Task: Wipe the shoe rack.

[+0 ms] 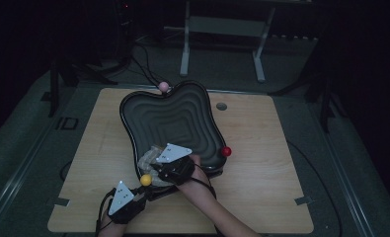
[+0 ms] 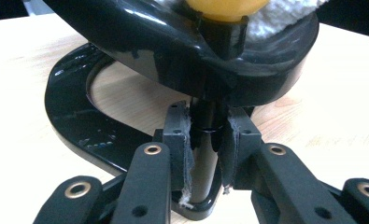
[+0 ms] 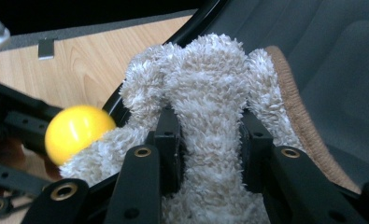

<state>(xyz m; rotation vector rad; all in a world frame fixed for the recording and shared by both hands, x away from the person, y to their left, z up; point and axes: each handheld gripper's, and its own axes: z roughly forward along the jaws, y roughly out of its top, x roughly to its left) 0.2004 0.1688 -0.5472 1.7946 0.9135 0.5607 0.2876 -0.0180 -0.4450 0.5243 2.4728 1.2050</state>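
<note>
Dark floor and grey table legs lie behind a pale wooden worktop (image 1: 261, 163), and almost in its middle stands a black tray (image 1: 173, 118) with a wavy, stepped inside, raised on a black stand; this tray is the landmark for everything else. On its rim sit three small balls: a pink ball (image 1: 163, 87) at the far edge, a red ball (image 1: 225, 151) at the right edge, and a yellow ball (image 1: 145, 179) at the near left corner. The left gripper (image 2: 205, 140) is just below that near left corner, and its fingers are clenched on the thin black post (image 2: 205, 154) that goes from the stand up to the tray under the yellow ball, so it seems to hold the tray steady. The right gripper (image 3: 205, 140) is over the near edge of the tray, just beside the yellow ball, and its fingers (image 3: 170, 140) are grasping a fluffy beige towel (image 3: 205, 84) that lies bunched inside the tray, against the near rim. I judge the step in hand is wiping the tray with this towel. To do it well, the left grip should stay firm and quiet on the post, because the tray could tip on its stand. The right hand should press the towel flat and follow the grooves slowly, away from the yellow ball, so the towel does not catch on it.
</note>
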